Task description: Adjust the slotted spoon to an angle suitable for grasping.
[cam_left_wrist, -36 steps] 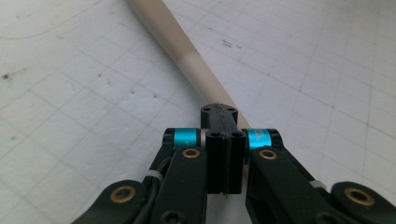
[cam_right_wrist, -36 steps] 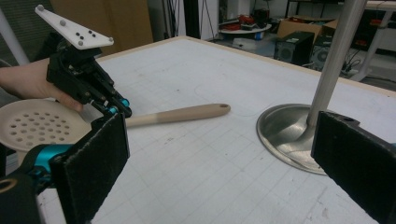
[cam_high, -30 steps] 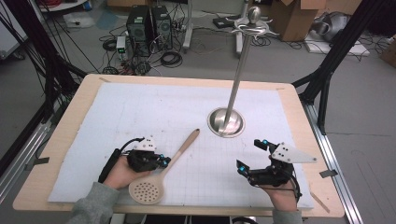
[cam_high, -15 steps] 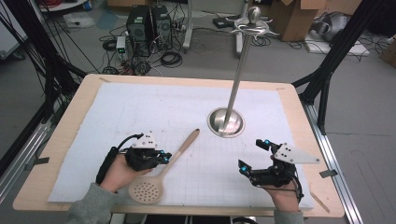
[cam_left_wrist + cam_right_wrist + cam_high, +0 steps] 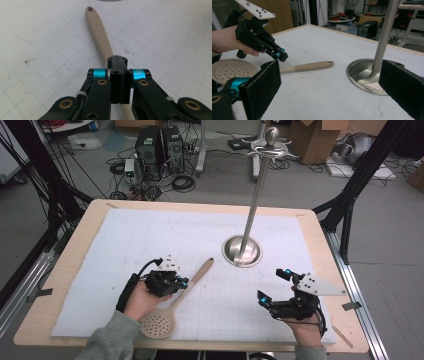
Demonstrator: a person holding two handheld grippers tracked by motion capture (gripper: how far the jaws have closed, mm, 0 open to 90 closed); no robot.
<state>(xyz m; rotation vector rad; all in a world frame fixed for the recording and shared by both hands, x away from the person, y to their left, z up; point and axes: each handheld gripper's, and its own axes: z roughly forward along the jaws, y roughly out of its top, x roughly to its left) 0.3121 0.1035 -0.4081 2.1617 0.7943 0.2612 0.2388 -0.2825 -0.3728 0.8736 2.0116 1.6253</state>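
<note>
Left of the steel stand base point(image 5: 242, 251), on the white gridded mat point(image 5: 150, 235), a beige slotted spoon point(image 5: 176, 301) is seen lying with its perforated bowl toward the table's near edge and its handle end, with a hanging hole, pointing at the base. The left gripper point(image 5: 172, 282) is pressed together over the handle about midway; in the left gripper view the handle point(image 5: 100, 35) is seen passing under the closed jaws, but whether it is pinched or merely covered cannot be told. The spoon is judged light, stiff and smooth, so a grip on the narrow handle may slip or pivot. The right gripper point(image 5: 274, 287) is spread, with nothing between its pads. The stand's pole top is cut off in the right gripper view.
</note>
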